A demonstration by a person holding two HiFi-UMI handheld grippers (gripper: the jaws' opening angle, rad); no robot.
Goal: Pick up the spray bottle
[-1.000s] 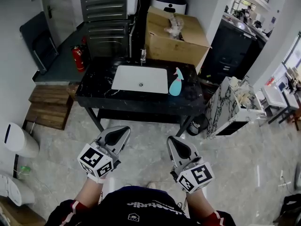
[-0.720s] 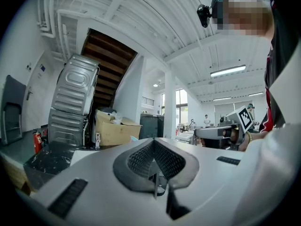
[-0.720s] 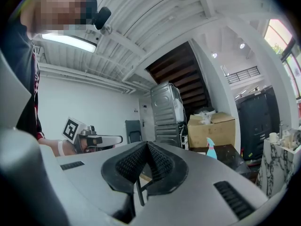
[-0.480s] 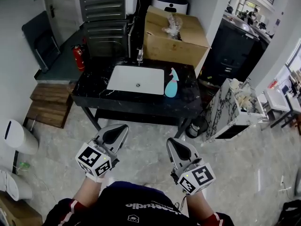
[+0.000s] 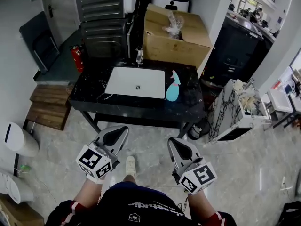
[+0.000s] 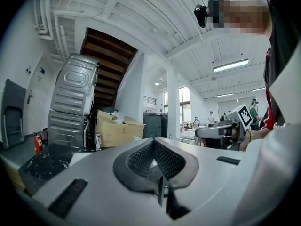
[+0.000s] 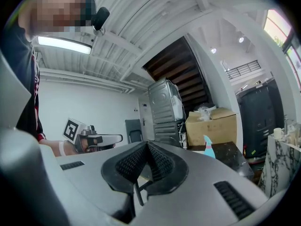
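There's the spray bottle (image 5: pixel 173 87) on the black marble counter (image 5: pixel 188 105), just right of the white sink (image 5: pixel 134 83) — pale teal body flaring to the base, pink band at the neck, teal trigger head. Left gripper (image 5: pixel 117 134) and right gripper (image 5: pixel 178 146) hang well short of it — both with jaws pressed together, nothing between them.

bottle (image 7: pixel 207 148), on counter (image 5: pixel 89 94): base hidden behind right gripper (image 7: pixel 147 143); in left gripper view all but a teal sliver hidden behind left gripper (image 6: pixel 154 140)
box (image 5: pixel 175 44), behind counter: contents too small to tell
cabinet (image 5: pixel 225 113), right of counter: top clutter too small to tell
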